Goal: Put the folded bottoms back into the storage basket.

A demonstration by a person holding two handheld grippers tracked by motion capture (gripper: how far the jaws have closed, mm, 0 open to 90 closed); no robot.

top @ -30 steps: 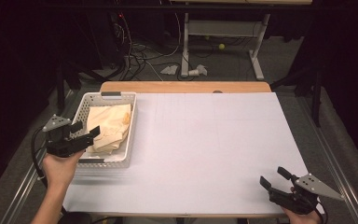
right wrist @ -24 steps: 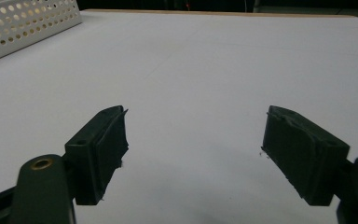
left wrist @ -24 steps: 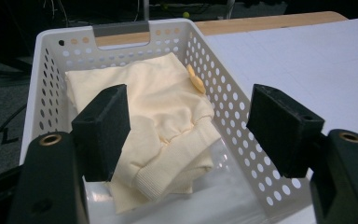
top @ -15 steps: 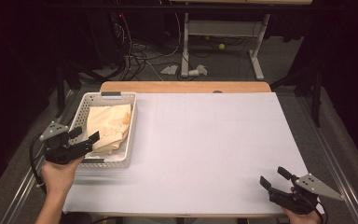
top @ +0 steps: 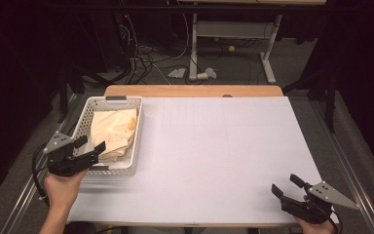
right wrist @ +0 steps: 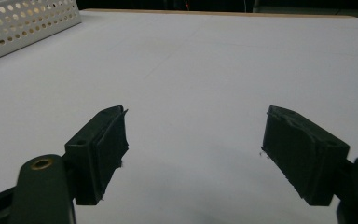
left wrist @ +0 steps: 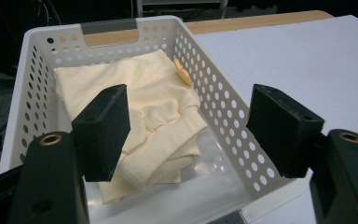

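left hand-held gripper (top: 88,148) jaws apart, empty, over basket (top: 132,131) near end, lined up for cloth (top: 113,131) | basket at surface's left edge | right hand-held gripper (top: 286,185) agape, idle, near-right corner

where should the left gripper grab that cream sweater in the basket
Probably the ribbed cuff fold of the cream sweater, reached from above with the open left gripper. That thick roll lies nearest the jaws, raised, and the white basket walls block any approach from the side.
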